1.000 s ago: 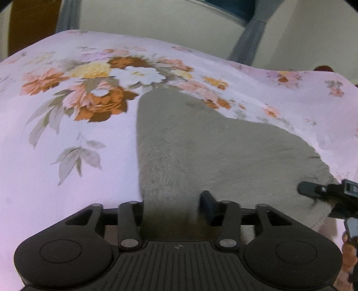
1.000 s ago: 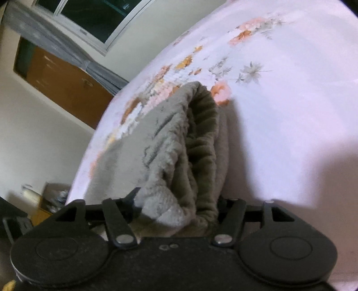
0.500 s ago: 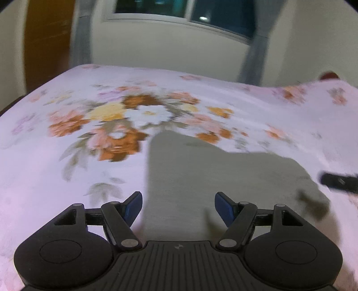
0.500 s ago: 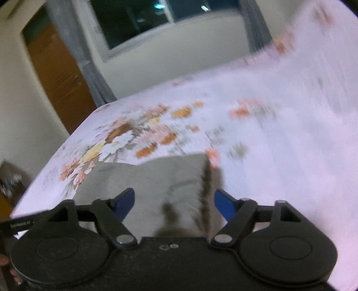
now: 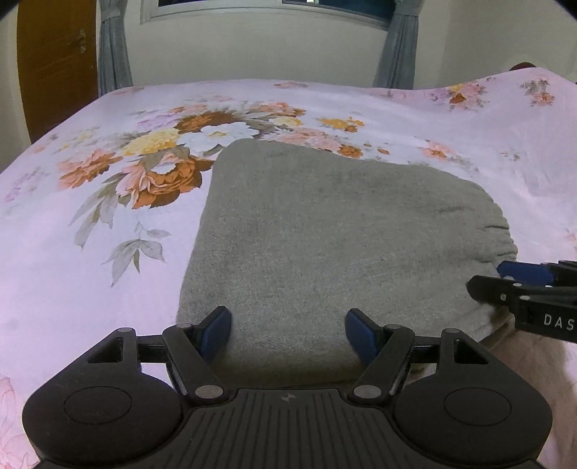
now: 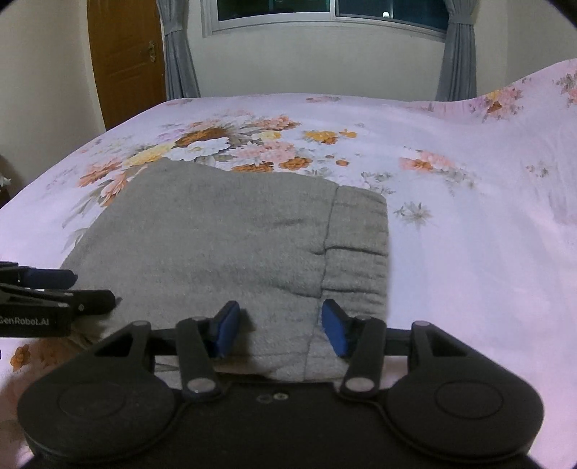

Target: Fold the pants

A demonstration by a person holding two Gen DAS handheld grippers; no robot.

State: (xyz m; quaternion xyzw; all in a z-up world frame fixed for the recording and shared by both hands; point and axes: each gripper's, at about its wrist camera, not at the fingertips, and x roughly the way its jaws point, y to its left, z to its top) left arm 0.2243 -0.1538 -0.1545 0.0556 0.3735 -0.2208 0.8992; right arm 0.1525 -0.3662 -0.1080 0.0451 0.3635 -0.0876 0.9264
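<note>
Both grippers hover with fingers spread over grey pants folded flat on a floral bed.

Nearest in the left wrist view, the left gripper (image 5: 287, 330) has its blue-padded fingers apart with nothing between them, poised over the near edge of the folded pants (image 5: 324, 231). In the right wrist view the right gripper (image 6: 280, 326) is likewise spread wide and grips nothing, its pads just above the near edge of the pants (image 6: 223, 238) beside the ribbed waistband (image 6: 357, 249), which lies along the bundle's right side. Each gripper shows at the other view's edge, near the cloth's side. The pants lie as a compact grey rectangle on the pink bedsheet (image 6: 468, 234), their far edge reaching its printed flower cluster (image 5: 202, 140). Beyond the bed stand a wooden door (image 6: 124, 57), grey curtains (image 6: 456, 54) and a dark window (image 6: 324, 14).
</note>
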